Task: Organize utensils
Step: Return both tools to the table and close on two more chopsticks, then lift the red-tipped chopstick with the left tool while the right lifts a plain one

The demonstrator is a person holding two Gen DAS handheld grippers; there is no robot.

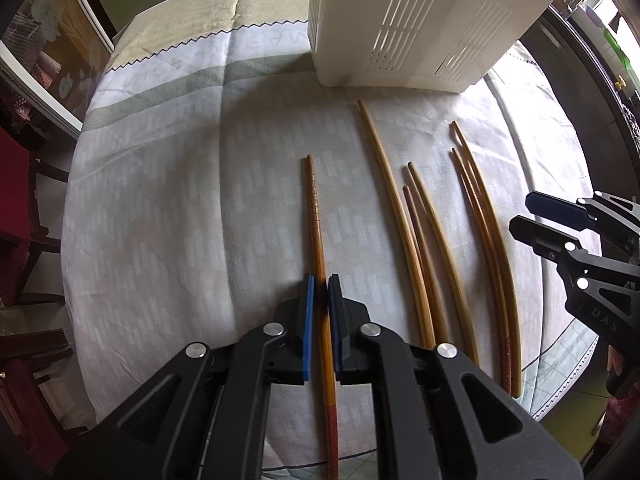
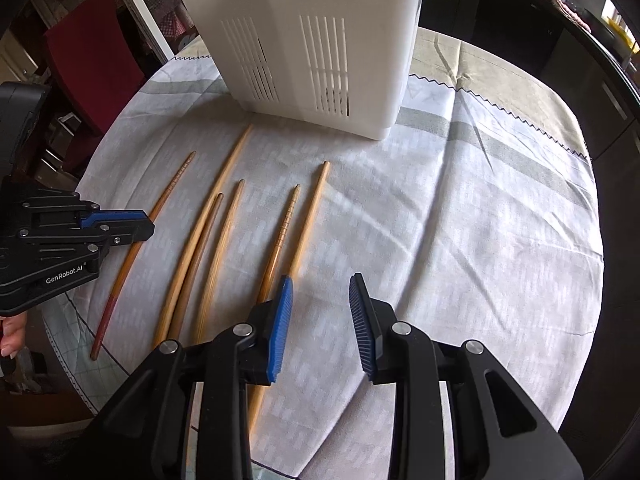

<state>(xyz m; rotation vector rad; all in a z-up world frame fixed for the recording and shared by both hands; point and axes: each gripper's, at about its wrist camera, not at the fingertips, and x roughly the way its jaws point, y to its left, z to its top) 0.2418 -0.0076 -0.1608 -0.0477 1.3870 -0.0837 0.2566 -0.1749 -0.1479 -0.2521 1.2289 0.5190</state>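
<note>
Chopsticks lie in a loose row on the cloth-covered worktop (image 1: pixel 168 184) in the left wrist view, in front of a white slotted utensil holder (image 1: pixel 420 28). The left hand-held gripper (image 1: pixel 320 292) is clenched on the leftmost chopstick (image 1: pixel 315 216), its blue pads pressing the shaft on both sides, tip pointing away toward the holder. The other chopsticks (image 1: pixel 424 240) lie just to its right. In the right wrist view, the right hand-held gripper (image 2: pixel 320 296) hovers released above the worktop, jaws apart with bare cloth between them; the rightmost chopstick (image 2: pixel 310 216) passes under its left pad, ungripped.
</note>
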